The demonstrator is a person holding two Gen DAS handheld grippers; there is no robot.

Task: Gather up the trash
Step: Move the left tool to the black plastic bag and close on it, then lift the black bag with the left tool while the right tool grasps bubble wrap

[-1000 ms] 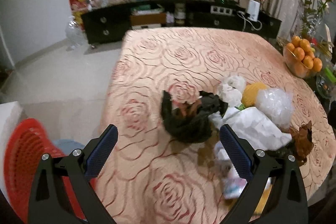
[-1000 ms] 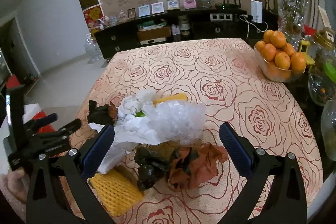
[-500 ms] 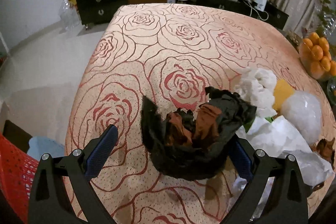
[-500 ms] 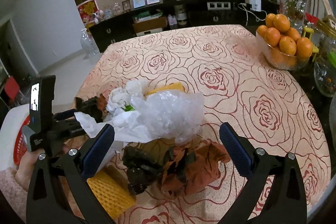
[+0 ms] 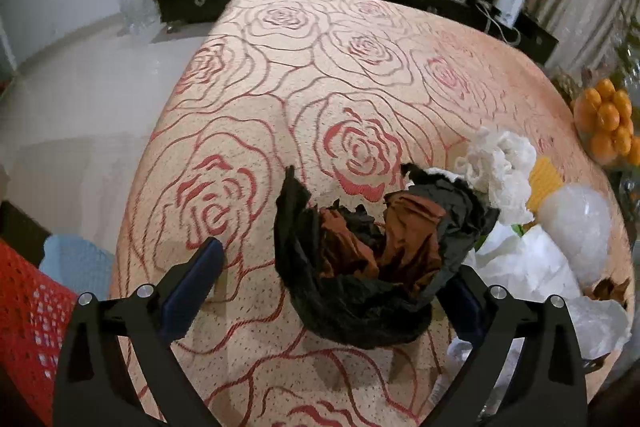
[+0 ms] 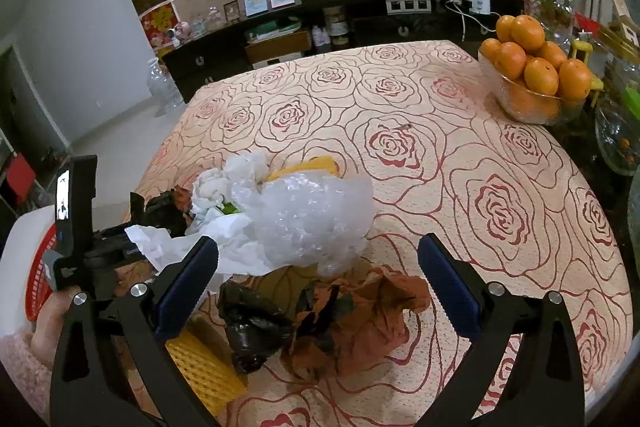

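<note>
A: At the lower centre of the left wrist view, what sits between the fingers?

B: A crumpled black and brown wrapper [image 5: 372,259]. The left gripper [image 5: 328,287] has its fingers spread wide around it; the wrapper covers part of the right finger, and whether either pad touches it I cannot tell.

A: And the rest of the trash?

B: To the right of the frame, on the rose-patterned tablecloth [image 5: 320,67]: white crumpled tissue [image 5: 500,167], a clear plastic bag [image 5: 576,227] and white paper [image 5: 524,267], all bunched together.

A: The right wrist view?

B: The right gripper [image 6: 318,287] is spread too, holding nothing. Low in the frame between its fingers lie a small black bag [image 6: 252,327] and a brown wrapper [image 6: 360,319], touching. A yellow foam net [image 6: 204,371] lies at lower left.

A: Anything else?

B: A bowl of oranges [image 6: 532,83] at upper right, and a red basket [image 5: 28,311] at the left wrist view's lower left edge.
</note>
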